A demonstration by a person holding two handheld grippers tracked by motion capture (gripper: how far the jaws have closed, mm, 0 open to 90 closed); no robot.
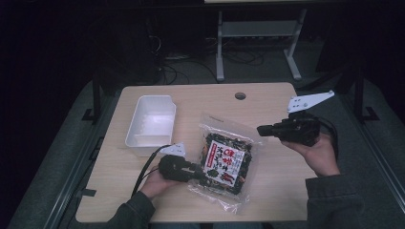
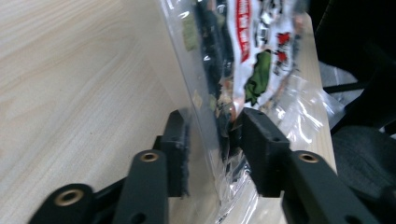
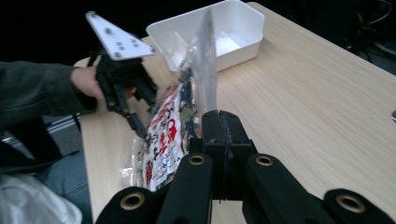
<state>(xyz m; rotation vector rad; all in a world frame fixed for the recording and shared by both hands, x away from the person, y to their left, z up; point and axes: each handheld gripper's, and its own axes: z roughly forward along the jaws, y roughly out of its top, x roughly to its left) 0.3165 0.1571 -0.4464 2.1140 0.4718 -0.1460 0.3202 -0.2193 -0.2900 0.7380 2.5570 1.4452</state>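
Snack bag (image 1: pixel 225 161) is lying on the table (image 1: pixel 267 191) beside the white tub (image 1: pixel 150 123), pinched by 2 grippers: left gripper (image 2: pixel 212 140) half-closed around its edge, right gripper (image 3: pixel 219 135) clamping its corner. Opposing pulls risk tearing it.

Room dark, light falls mainly on table (image 1: pixel 143 200). Tabletop light wood grain, rounded corners, round cable hole (image 1: pixel 240 96) near far edge, right of centre. Grey floor (image 1: pixel 52 162) on both sides and beyond far edge. Far side: white metal desk frame (image 1: pixel 258 33), two legs with splayed feet, crossbar between. Loose black cables (image 1: pixel 191 67) on floor left of frame. Black upright posts (image 1: pixel 97 95) at table's far left and far right corners. Walls lost in shadow, cannot tell.
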